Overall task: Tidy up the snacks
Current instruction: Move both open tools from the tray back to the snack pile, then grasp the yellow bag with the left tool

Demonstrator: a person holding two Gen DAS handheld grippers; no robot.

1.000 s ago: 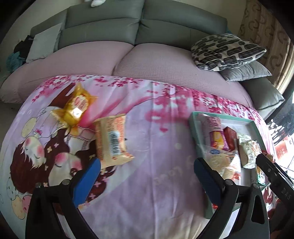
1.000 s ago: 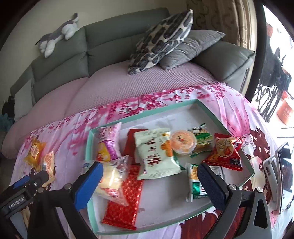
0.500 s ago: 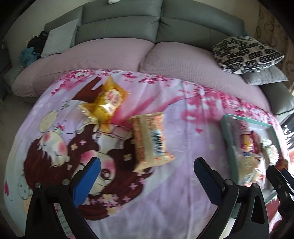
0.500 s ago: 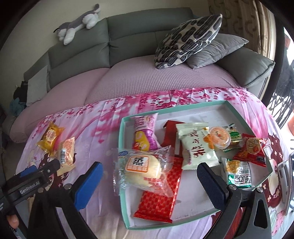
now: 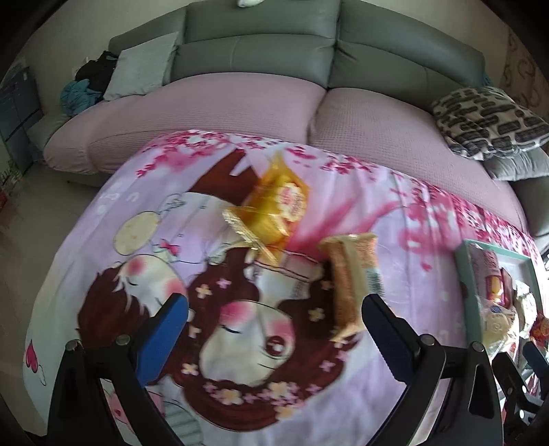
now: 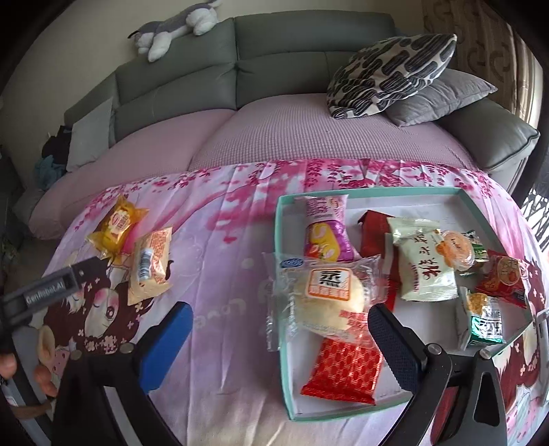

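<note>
Two snacks lie loose on the pink cartoon cloth: a yellow packet (image 5: 279, 202) (image 6: 116, 226) and a beige-orange packet (image 5: 353, 281) (image 6: 151, 266) beside it. My left gripper (image 5: 274, 319) is open and empty, just short of them, its right finger next to the beige packet. It shows in the right wrist view (image 6: 51, 291). The teal-rimmed tray (image 6: 279, 329) (image 5: 461, 274) holds several snacks, with a clear-wrapped bun (image 6: 322, 295) hanging over its left rim. My right gripper (image 6: 279, 329) is open and empty above the tray's near left part.
A grey sofa with a pink cover (image 6: 308, 137) stands behind the table. Patterned and grey pillows (image 6: 394, 72) lie on its right, a plush toy (image 6: 175, 31) on its backrest. The cloth's left edge (image 5: 68, 247) drops to the floor.
My left gripper has moved left toward the two loose packets, which now sit between its fingers' line. My right gripper has drawn back and left from the tray. Both stay open.
</note>
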